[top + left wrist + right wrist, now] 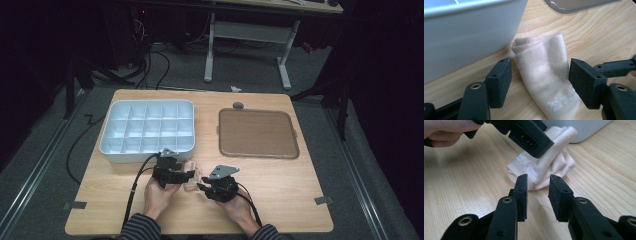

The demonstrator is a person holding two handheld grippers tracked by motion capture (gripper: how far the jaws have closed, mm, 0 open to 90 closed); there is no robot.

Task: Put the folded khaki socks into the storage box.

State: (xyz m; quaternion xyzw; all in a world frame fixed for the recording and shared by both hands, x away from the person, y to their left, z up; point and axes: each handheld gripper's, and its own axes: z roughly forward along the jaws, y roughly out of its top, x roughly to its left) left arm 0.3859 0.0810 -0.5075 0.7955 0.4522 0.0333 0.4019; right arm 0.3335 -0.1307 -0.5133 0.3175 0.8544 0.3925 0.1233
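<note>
My left gripper (540, 83) spread wide, jaws either side of folded pale cloth (544, 72), not pinching; my right gripper (537, 195) part open, just short of cloth's near end; cloth on wooden table (280, 185), beside near right corner of white compartment tray (117, 152); brown tray (257, 132) far right

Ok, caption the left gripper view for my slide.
Open left gripper straddling a folded cream cloth beside the white tray.

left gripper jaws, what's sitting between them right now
A folded cream cloth lies on the wooden table between the open jaws of the left gripper, not yet pinched. The left gripper view shows this best.
</note>
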